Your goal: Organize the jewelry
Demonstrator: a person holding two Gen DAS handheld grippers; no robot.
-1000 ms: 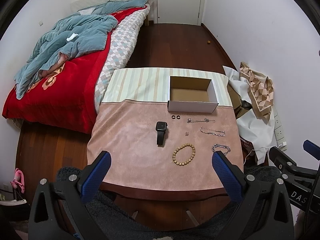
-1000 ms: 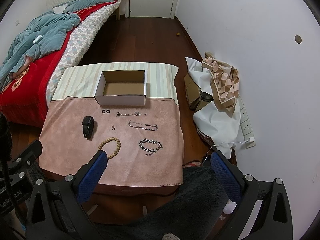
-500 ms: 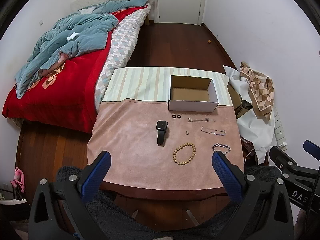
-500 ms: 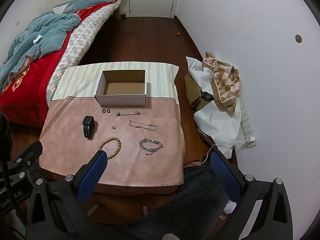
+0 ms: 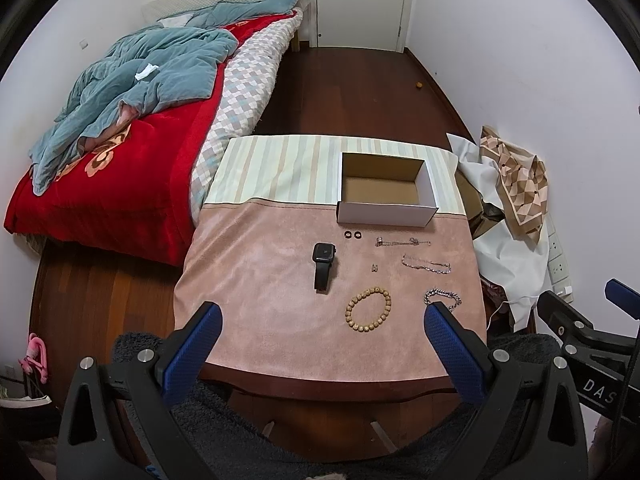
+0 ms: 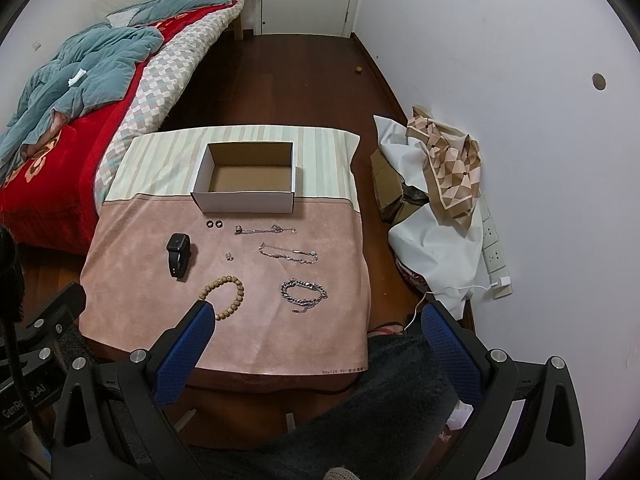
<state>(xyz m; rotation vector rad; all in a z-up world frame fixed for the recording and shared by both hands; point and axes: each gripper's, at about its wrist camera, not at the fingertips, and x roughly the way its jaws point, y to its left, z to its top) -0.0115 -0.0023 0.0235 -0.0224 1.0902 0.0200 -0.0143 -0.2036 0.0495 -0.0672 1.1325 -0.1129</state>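
Observation:
An empty white cardboard box (image 5: 386, 213) (image 6: 244, 202) stands at the back of the cloth-covered table (image 5: 260, 280) (image 6: 132, 280). In front of it lie a black watch (image 5: 323, 264) (image 6: 179, 254), two small black rings (image 5: 352, 234) (image 6: 213, 224), a wooden bead bracelet (image 5: 368, 309) (image 6: 228, 290), a thick silver chain bracelet (image 5: 442, 298) (image 6: 303, 296), two thin silver chains (image 5: 426, 264) (image 6: 288, 255) and a tiny earring pair (image 5: 375, 267) (image 6: 229, 256). My left gripper (image 5: 320, 320) and right gripper (image 6: 312, 320) hover open before the table's near edge, holding nothing.
A bed (image 5: 120, 160) with a red cover and blue quilt lies left of the table. Crumpled cloth and cardboard (image 6: 436, 184) are piled against the right wall by a power strip (image 6: 494, 240). A dark fuzzy seat (image 6: 400, 392) sits under the grippers. A closed door (image 5: 360, 0) is far back.
Both wrist views have shifted very slightly; the jewelry and box have not moved, and both grippers stay open.

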